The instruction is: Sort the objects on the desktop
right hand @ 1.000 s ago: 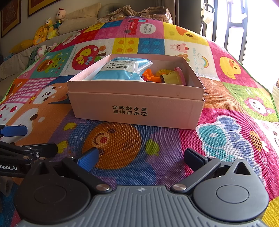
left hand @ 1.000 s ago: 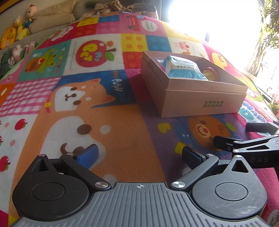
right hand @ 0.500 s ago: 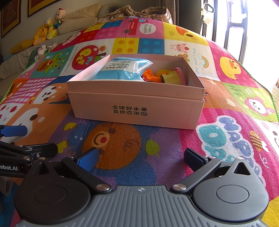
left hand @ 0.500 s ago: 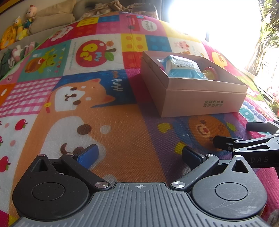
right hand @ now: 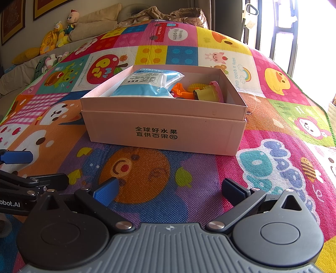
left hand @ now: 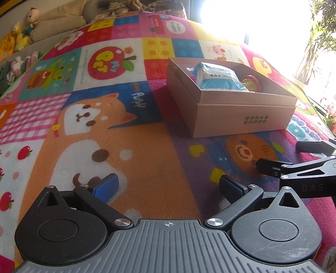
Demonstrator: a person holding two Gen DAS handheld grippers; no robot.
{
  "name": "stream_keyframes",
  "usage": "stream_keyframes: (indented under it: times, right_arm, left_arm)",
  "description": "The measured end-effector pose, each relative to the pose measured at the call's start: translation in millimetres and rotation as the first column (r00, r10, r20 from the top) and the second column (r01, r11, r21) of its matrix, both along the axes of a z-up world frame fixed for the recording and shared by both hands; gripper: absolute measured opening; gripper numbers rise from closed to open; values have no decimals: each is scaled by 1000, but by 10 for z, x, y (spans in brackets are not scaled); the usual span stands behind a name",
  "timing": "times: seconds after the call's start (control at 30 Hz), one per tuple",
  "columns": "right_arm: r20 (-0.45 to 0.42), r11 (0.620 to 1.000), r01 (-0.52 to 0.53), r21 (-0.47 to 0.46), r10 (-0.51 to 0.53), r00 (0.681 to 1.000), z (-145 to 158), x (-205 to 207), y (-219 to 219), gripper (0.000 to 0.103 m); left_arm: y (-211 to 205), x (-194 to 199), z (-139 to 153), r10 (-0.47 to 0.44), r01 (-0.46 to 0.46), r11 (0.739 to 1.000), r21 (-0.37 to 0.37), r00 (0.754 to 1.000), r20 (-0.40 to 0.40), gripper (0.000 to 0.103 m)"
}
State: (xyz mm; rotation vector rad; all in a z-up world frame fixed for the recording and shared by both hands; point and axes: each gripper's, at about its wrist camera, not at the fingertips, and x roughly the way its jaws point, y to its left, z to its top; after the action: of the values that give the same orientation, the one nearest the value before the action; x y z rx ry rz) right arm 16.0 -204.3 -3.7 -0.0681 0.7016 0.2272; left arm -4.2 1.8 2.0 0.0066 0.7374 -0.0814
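Note:
A pink cardboard box [right hand: 168, 128] [left hand: 241, 117] stands on the colourful play mat. Inside it lie a blue and white packet [right hand: 147, 84] [left hand: 218, 78], an orange toy [right hand: 180, 90] and a yellow and pink toy [right hand: 210, 92] [left hand: 251, 83]. My right gripper [right hand: 168, 191] is open low over the mat, in front of the box, with nothing between its fingers. My left gripper [left hand: 168, 184] is open too, empty, to the left of the box and nearer than it. Each gripper shows at the edge of the other's view.
The patterned mat [right hand: 283, 130] covers the whole surface. Stuffed toys [right hand: 63, 31] and cushions [right hand: 94, 23] line the back left. Crumpled brown paper [right hand: 172, 14] lies behind the mat. A bright window [right hand: 283, 31] is at the back right.

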Motion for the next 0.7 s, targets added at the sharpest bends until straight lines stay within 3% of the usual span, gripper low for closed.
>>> stream_keyframes:
  times: [0.3,0.7]
  right_arm:
    - [0,1000,0,0,0,1000,0,-1,1,103]
    - [0,1000,0,0,0,1000,0,4,0,103]
  left_arm:
    - [31,-2,0,5,-5,1000,-28,1000,6,103]
    - [-18,4,-7,34,-34,999,21,999,4,103]
